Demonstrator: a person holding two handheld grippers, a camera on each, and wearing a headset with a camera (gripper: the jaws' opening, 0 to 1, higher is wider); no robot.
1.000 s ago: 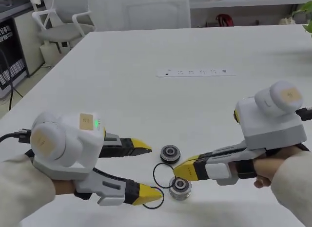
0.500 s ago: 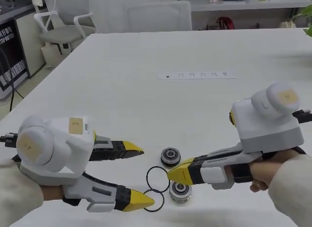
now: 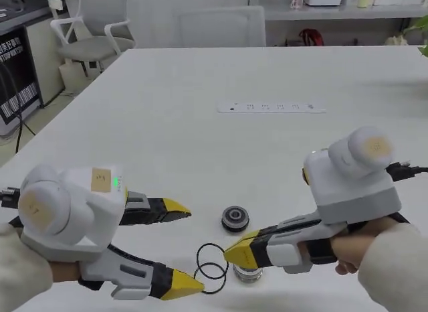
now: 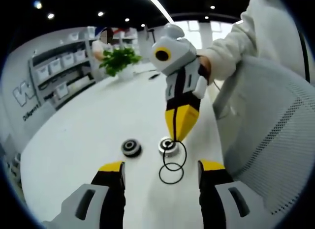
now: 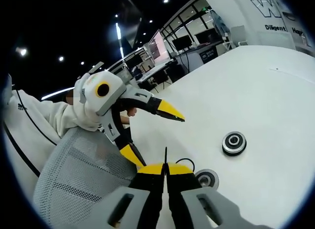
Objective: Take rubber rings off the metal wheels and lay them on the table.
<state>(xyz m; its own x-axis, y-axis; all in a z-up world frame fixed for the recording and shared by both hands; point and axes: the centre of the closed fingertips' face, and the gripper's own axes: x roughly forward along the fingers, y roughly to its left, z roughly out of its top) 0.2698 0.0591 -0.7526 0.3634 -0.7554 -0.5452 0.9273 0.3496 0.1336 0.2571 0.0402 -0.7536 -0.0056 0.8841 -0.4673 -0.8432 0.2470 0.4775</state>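
Tightly closed, right gripper (image 3: 231, 253) pinches rubber ring (image 3: 198, 258); left gripper (image 3: 187, 248) gapes.

Two metal wheels (image 3: 235, 218), two rubber rings (image 3: 198, 258), two grippers (image 3: 192, 250), one power strip (image 3: 271, 108), two chairs (image 3: 93, 41).

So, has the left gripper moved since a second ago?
Yes. The left gripper has pulled back leftward, away from the far metal wheel; the gap from its upper jaw tip has widened.

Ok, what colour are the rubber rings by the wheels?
Black; the rubber rings show best in the left gripper view, against the white table.
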